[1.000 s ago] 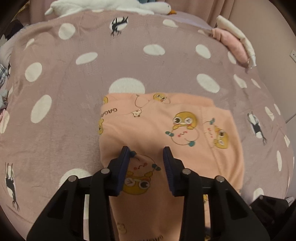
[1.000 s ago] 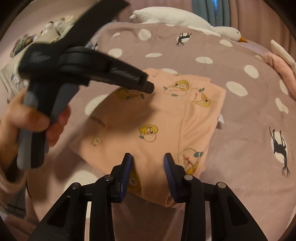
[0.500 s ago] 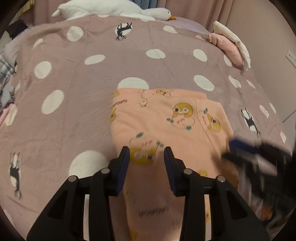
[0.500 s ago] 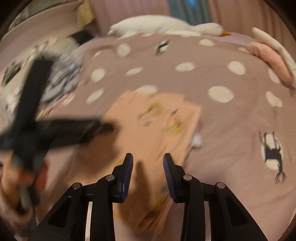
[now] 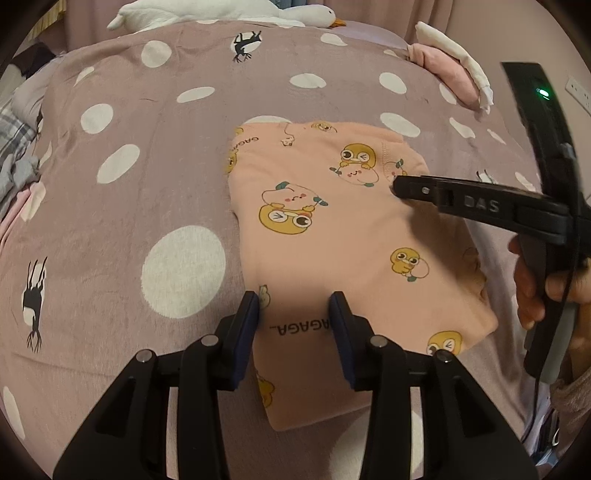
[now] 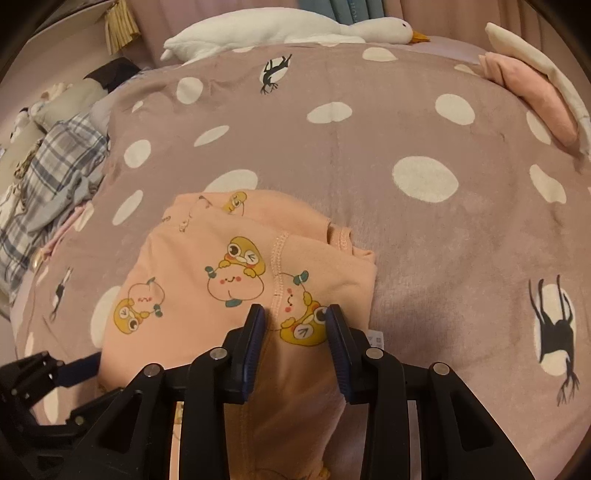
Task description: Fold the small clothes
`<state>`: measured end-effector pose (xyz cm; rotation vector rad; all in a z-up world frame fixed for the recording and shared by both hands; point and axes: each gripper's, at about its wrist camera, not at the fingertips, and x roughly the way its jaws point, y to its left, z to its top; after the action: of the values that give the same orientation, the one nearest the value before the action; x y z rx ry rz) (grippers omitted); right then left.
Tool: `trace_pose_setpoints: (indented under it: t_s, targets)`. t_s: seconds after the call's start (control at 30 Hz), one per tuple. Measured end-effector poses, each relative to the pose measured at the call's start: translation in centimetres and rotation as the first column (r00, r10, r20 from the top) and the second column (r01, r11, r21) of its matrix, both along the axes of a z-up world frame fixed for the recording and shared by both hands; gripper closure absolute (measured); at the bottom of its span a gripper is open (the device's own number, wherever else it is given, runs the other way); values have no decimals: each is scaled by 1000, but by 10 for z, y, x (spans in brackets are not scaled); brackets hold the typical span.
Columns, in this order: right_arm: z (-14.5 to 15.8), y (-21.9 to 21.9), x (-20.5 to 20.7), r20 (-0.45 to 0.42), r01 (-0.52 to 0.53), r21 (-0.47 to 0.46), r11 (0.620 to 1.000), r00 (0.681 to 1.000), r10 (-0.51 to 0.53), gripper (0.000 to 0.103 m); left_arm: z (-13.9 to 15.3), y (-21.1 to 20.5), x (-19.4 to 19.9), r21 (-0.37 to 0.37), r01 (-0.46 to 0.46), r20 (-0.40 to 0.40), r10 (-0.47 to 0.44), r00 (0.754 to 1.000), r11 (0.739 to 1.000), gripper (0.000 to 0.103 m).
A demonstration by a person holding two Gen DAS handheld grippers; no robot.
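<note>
A small peach garment with yellow duck prints (image 5: 332,236) lies folded on the mauve polka-dot blanket (image 5: 129,206). My left gripper (image 5: 294,306) is open, its jaws hovering over the garment's near left part. My right gripper (image 6: 294,319) is open over the garment (image 6: 207,280) near its right seam and folded edge. In the left wrist view the right gripper (image 5: 397,184) reaches in from the right, its tip over the garment's far right part. The left gripper (image 6: 79,371) shows at the lower left of the right wrist view.
A white plush goose (image 6: 288,29) lies at the bed's far edge. Pink and cream folded clothes (image 6: 532,81) sit at the far right. A plaid garment and other clothes (image 6: 48,177) pile at the left. A wall socket (image 5: 577,88) is on the right.
The right gripper swung from the garment's near edge round to its far right side. The left gripper drew back toward the near left part. Both stayed open.
</note>
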<state>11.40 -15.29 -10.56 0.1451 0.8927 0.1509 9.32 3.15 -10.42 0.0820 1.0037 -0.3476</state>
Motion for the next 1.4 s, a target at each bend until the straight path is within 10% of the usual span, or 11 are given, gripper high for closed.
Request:
trace_pose_setpoints:
  t_s: [0.7, 0.8, 0.87, 1.07, 1.4]
  targets:
    - [3, 14, -71, 8, -67, -66, 996, 998, 67, 66, 6, 8, -29, -23, -87, -26, 86, 996, 996, 63]
    - [21, 14, -84, 38, -57, -46, 997, 998, 59, 65, 24, 14, -39, -33, -110, 5, 110, 994, 993, 43]
    - [33, 13, -96, 61, -35, -60, 998, 997, 39, 55, 38, 17, -46, -29, -126, 29, 127, 992, 992, 22]
    - [71, 12, -128, 124, -14, -74, 997, 992, 24, 20, 79, 24, -68, -27, -162, 100, 164, 981, 986, 2]
    - [103, 18, -159, 204, 4, -88, 996, 979, 14, 1, 110, 26, -94, 7, -212, 95, 211, 973, 977, 1]
